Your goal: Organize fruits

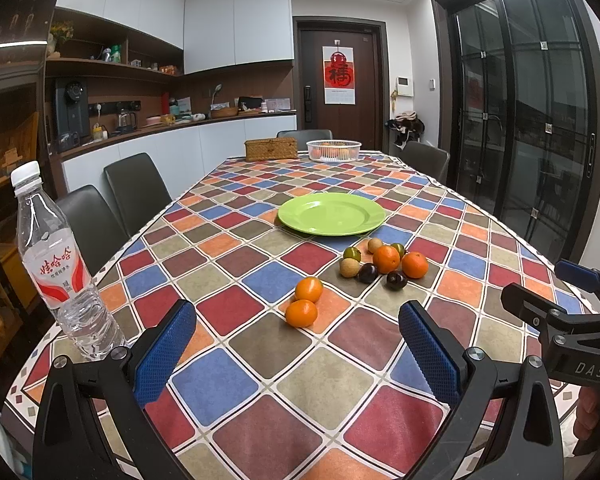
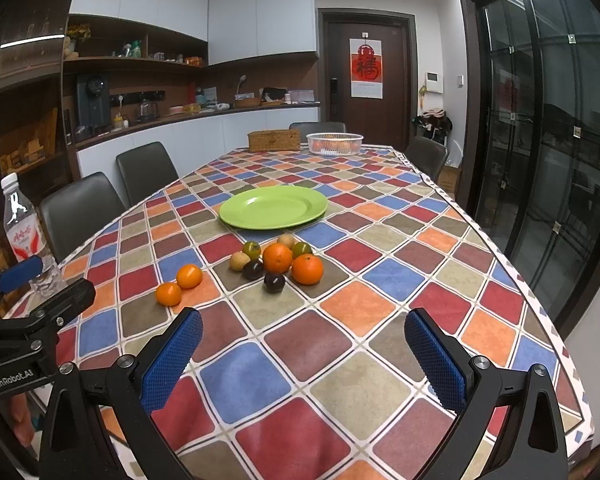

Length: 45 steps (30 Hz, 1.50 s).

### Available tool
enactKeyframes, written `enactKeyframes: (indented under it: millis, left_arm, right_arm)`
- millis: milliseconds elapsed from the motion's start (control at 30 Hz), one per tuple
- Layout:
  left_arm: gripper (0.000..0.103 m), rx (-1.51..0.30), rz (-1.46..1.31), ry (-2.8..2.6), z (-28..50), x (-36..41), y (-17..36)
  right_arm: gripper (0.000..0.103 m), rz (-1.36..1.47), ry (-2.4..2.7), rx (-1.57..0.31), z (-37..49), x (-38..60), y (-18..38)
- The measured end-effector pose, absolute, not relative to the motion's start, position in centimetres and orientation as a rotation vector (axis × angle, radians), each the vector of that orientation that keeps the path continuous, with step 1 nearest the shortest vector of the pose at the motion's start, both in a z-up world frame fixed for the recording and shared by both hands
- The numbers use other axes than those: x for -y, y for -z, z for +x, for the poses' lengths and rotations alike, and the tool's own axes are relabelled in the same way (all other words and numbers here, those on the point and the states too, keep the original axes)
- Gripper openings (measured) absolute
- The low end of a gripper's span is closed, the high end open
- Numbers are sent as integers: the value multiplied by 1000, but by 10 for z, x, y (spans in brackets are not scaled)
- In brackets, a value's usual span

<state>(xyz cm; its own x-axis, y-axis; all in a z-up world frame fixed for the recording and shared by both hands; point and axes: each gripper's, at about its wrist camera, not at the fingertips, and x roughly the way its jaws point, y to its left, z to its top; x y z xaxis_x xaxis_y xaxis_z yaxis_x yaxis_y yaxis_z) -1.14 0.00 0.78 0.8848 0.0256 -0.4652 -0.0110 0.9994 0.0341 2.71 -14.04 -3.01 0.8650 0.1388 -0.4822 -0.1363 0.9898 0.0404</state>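
An empty green plate (image 1: 332, 214) (image 2: 273, 207) sits mid-table on the checked tablecloth. In front of it lies a cluster of fruit: two oranges (image 1: 386, 259) (image 2: 277, 257), dark plums (image 1: 367, 273) (image 2: 274, 282), tan longans (image 1: 348, 268) (image 2: 240, 261) and small green fruits (image 1: 352, 254) (image 2: 252, 249). Two more oranges (image 1: 301, 313) (image 2: 168, 294) lie apart, nearer the left. My left gripper (image 1: 298, 340) is open and empty, just short of those two oranges. My right gripper (image 2: 304, 344) is open and empty, short of the cluster. Each gripper shows at the other view's edge.
A water bottle (image 1: 56, 264) (image 2: 24, 236) stands at the table's near left edge. A wicker box (image 1: 271, 149) (image 2: 274, 140) and a white basket with fruit (image 1: 333, 149) (image 2: 334, 143) stand at the far end. Chairs line the left side and the far end.
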Motion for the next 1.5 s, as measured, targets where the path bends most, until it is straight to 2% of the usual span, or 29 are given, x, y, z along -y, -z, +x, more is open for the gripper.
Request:
enactKeyframes:
  millis: [800,1100,1300,1500]
  left_arm:
    - [102,-577,59,-45,32,-10,23]
    - [94,-636,59,-19,62,-11,33]
    - [83,-679,69,7,82,-9,39]
    - [77,-721,82,18,97,-9,47]
  right_arm:
    - [102,-71,-209,-615,72,112,55]
    - [102,-106,-211,-660,101,102,65]
    - [101,-130,-215,-662,119,96,66]
    - [91,-125,-243,-706,140,92,74]
